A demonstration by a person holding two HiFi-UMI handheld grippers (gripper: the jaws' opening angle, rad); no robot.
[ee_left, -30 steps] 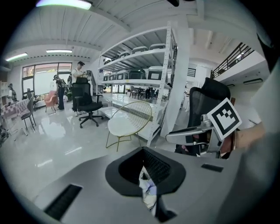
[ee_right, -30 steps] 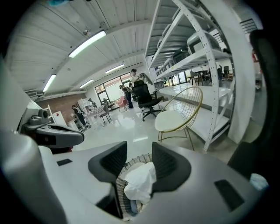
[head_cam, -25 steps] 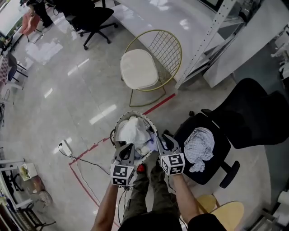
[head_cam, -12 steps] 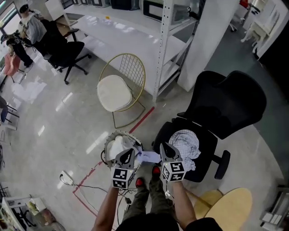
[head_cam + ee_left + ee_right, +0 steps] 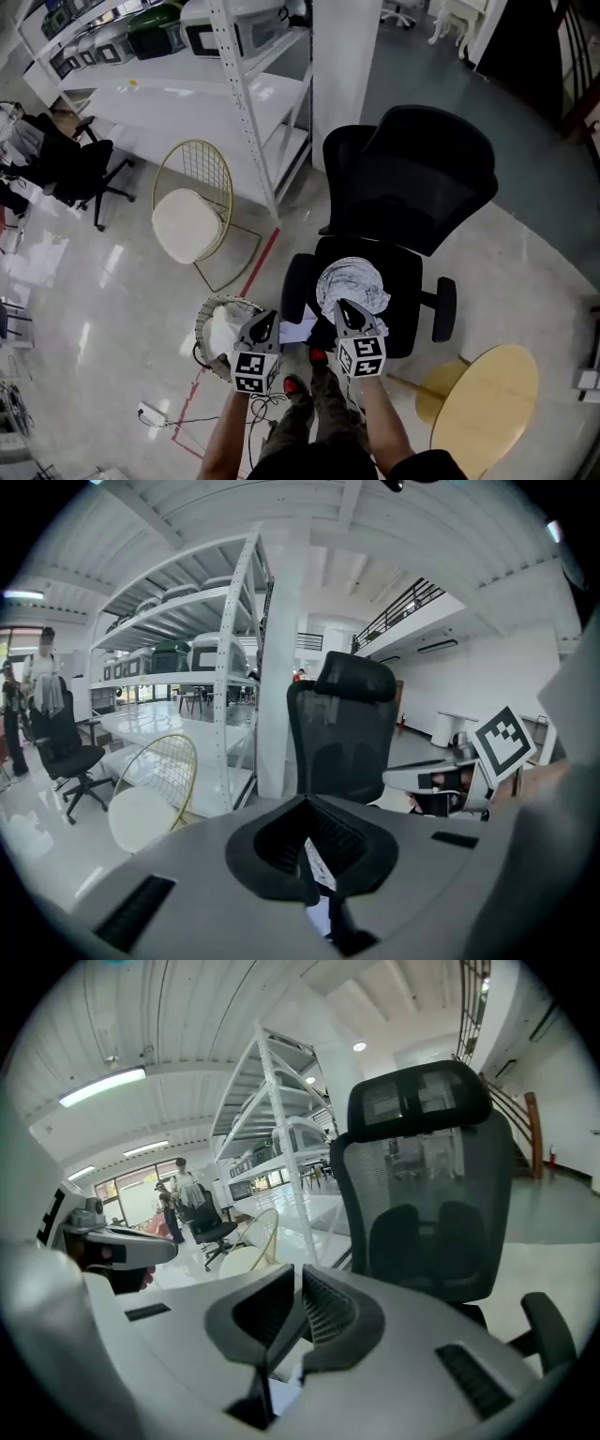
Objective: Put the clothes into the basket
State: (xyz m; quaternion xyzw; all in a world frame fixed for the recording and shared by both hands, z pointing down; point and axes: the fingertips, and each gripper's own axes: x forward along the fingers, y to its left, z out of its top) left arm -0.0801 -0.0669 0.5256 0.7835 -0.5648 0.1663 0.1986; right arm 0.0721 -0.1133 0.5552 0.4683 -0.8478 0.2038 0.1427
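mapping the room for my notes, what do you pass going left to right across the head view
black chair at the far left → gold wire chair → left gripper → light cloth → right gripper → round wooden table; big office chair left out, it spans too much

An open-plan office or lab hall: glossy pale floor (image 5: 122,272) marked with red tape (image 5: 260,265), tall white metal shelving (image 5: 239,103) carrying storage bins (image 5: 150,21), a long white worktop (image 5: 169,108), black mesh office chairs (image 5: 412,187), a gold wire chair (image 5: 192,202), a round wooden table (image 5: 483,408), and a railed mezzanine (image 5: 403,607) overhead
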